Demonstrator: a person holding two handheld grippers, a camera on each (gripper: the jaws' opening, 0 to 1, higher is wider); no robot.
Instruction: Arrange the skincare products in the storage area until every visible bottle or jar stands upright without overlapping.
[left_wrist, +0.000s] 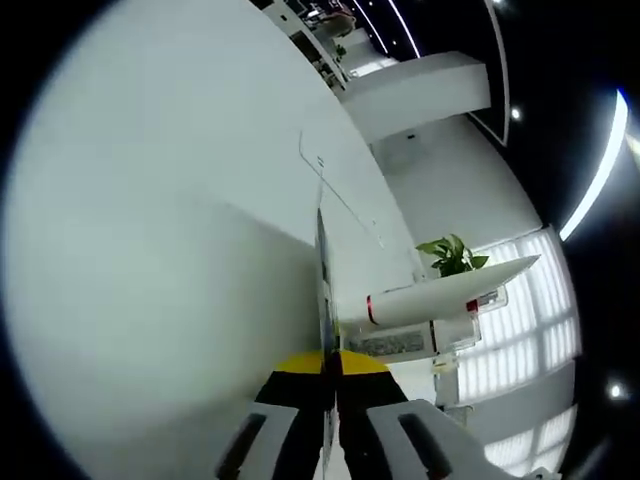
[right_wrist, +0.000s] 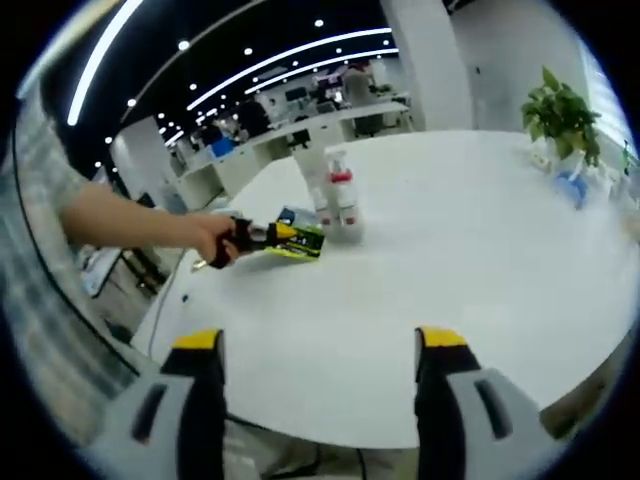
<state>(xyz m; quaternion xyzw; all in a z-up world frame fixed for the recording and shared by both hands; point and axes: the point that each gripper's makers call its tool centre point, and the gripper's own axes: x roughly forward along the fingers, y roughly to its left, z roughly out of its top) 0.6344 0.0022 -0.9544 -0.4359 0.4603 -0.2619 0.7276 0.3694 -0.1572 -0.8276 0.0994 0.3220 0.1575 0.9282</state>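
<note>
White round table (right_wrist: 480, 290): top smooth, pale, spanning centre and right of the right gripper view. On it, upper centre: 2 white bottles (right_wrist: 335, 192) with red bands, upright, side by side, touching or nearly so. Far right edge: potted green plant (right_wrist: 562, 112), with a small blue item (right_wrist: 573, 187) near it.

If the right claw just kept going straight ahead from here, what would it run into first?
Likely bare white table: the open right claw points across an empty stretch of it. The bottles and the left claw sit left of that line, though depth is unclear.
</note>
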